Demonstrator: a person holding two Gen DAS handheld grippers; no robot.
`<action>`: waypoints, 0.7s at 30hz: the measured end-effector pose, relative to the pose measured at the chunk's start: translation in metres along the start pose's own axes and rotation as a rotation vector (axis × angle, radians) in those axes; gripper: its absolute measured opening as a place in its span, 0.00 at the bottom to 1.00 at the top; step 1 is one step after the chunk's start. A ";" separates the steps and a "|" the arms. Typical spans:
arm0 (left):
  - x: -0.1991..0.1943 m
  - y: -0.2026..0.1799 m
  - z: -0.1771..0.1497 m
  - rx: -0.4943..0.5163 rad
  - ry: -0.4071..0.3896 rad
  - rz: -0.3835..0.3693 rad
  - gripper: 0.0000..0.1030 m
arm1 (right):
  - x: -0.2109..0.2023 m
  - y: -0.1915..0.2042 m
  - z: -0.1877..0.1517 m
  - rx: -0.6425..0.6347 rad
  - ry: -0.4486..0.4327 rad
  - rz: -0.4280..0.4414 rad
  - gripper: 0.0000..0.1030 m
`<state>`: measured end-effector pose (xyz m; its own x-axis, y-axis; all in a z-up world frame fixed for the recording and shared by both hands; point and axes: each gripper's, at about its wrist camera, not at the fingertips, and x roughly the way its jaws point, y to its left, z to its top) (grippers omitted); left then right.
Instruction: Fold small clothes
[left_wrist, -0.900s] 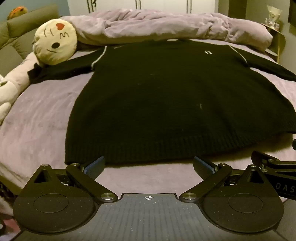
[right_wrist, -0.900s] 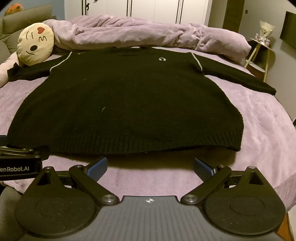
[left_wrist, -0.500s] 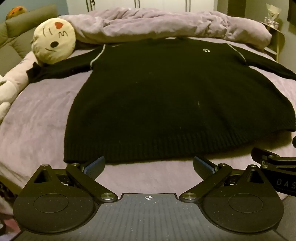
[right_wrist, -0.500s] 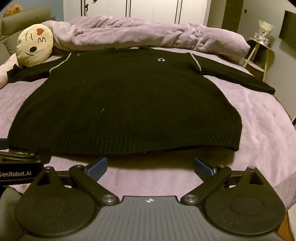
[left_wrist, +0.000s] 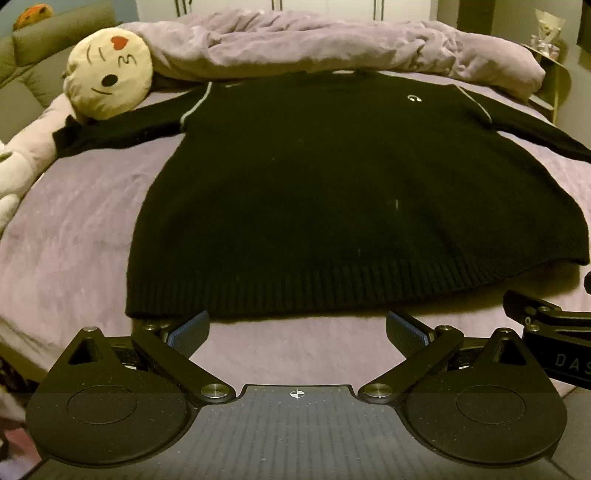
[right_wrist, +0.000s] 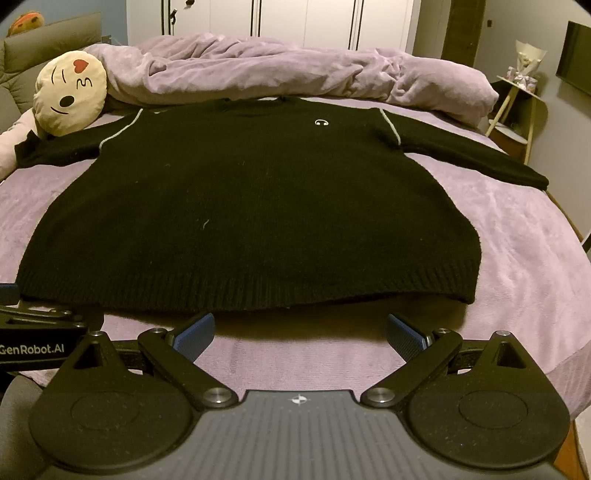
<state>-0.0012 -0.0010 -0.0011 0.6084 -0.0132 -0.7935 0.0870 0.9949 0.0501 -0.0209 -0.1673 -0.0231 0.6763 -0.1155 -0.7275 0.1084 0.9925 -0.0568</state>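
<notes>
A black knitted sweater (left_wrist: 332, 192) (right_wrist: 251, 206) lies flat, front up, on a lilac bed, sleeves spread to both sides and ribbed hem nearest me. My left gripper (left_wrist: 295, 330) hovers open just short of the hem's left half, nothing between its blue pads. My right gripper (right_wrist: 301, 332) is open too, just short of the hem's right half. Each gripper's body shows at the edge of the other's view: the right one (left_wrist: 546, 332) and the left one (right_wrist: 33, 332).
A round cream face cushion (left_wrist: 109, 74) (right_wrist: 70, 96) rests on the left sleeve's far end. A bunched lilac duvet (left_wrist: 332, 44) lies behind the collar. A small side table (right_wrist: 517, 107) stands at the far right. The bed edge (right_wrist: 576, 354) drops off at right.
Both views have crept slightly closer to the hem and tilted a little. The sweater has not moved and both grippers stay open.
</notes>
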 end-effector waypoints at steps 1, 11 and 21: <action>0.000 0.001 0.001 0.000 0.002 -0.001 1.00 | 0.000 0.000 0.000 0.000 0.000 0.000 0.96; 0.000 0.002 0.001 -0.008 0.011 -0.007 1.00 | -0.001 0.000 0.000 0.002 -0.003 0.003 0.96; -0.001 0.001 0.001 -0.011 0.016 -0.006 1.00 | -0.003 -0.002 0.001 0.004 -0.003 0.005 0.96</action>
<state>-0.0005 0.0003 0.0002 0.5953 -0.0180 -0.8033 0.0818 0.9959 0.0382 -0.0221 -0.1687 -0.0204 0.6793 -0.1106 -0.7255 0.1080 0.9929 -0.0502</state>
